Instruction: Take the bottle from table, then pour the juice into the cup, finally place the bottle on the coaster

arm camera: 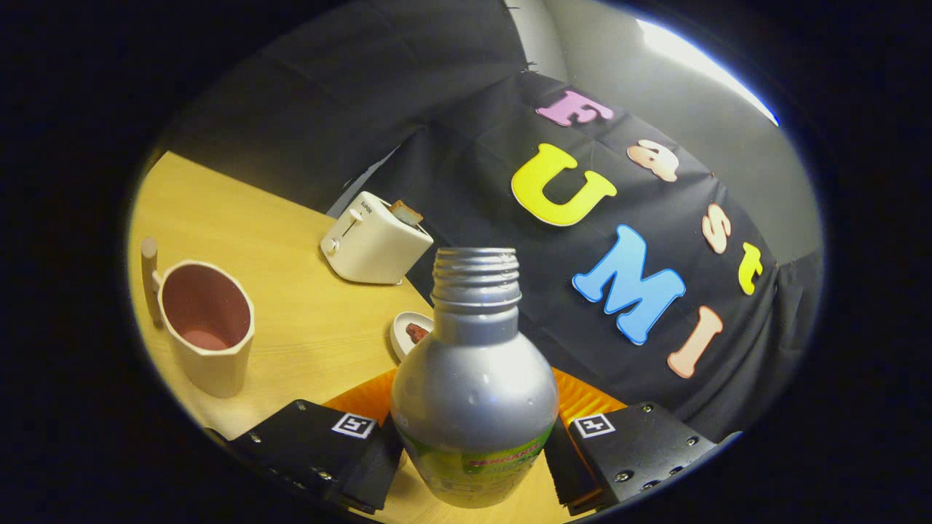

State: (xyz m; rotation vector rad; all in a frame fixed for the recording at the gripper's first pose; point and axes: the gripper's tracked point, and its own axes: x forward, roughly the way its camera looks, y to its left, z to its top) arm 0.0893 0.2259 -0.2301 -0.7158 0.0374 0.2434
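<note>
Gripper has both fingers pressed on the lower body of the silver metallic bottle with a threaded open neck, one on each side; bottle sits between them, cap off, neck tipped slightly. Its base is cut off below the fingers, so cannot tell if it rests on the table or is lifted. Green and red label band low on the bottle, partly hidden by the fingers.

Just behind the bottle, an orange ribbed coaster shows on both sides of it, mostly hidden by the bottle and fingers. Beyond that, a small white dish holding something reddish-brown, half hidden behind the bottle's shoulder; contents too small to identify.

Off to the left, well apart from the bottle, a cream faceted cup with a pinkish inside and a wooden-looking handle, upright. Liquid level inside hard to make out.

Farther back, a cream toaster with a slice of toast sticking out, near the table's far edge.

Surface is a light yellow wooden table. Behind it, black cloth booth wall, and a grey room wall with a bright strip of light above.
</note>
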